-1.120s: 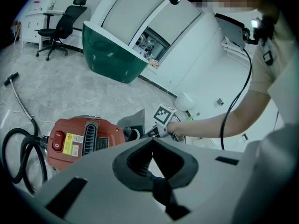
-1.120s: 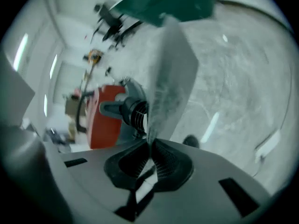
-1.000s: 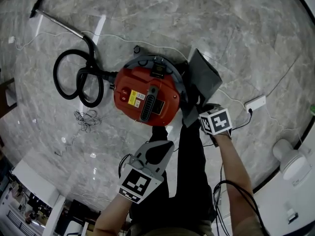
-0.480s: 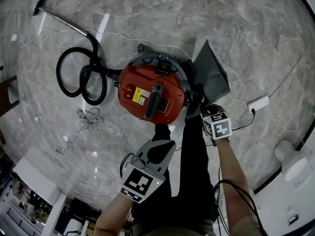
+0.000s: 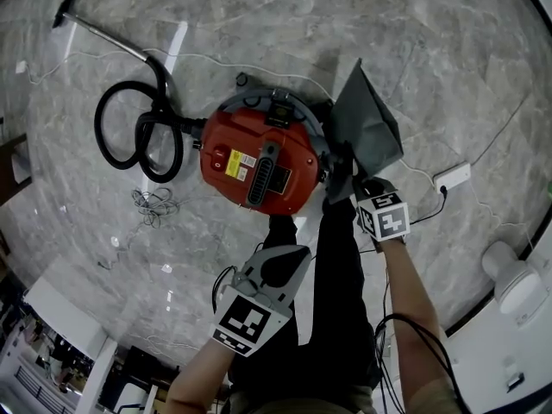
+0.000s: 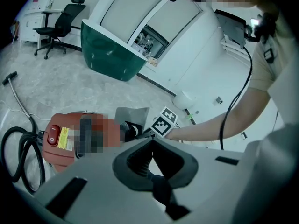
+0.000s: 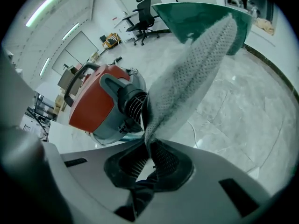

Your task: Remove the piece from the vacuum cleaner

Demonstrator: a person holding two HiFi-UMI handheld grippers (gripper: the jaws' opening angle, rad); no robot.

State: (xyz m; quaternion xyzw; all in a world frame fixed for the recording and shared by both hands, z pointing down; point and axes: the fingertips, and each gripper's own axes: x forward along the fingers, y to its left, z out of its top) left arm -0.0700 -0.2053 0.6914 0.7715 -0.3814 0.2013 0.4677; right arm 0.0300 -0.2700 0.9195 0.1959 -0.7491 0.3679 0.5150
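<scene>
- Right gripper (image 7: 149, 144): jaws pinched tight on the bottom edge of the grey cloth bag (image 7: 191, 69). The bag fans up and away from the jaws.
- Bag sits at the right side of the red vacuum cleaner (image 5: 259, 166), lifted and tilted, narrow end at the gripper. Can't tell whether it touches the cleaner's body.
- Left gripper (image 6: 152, 141): jaws closed together, nothing between them. It is held back over the person's legs, apart from the cleaner.
- Black hose (image 5: 138, 141) lies coiled on the marble floor (image 5: 431, 59), left of the cleaner.
</scene>
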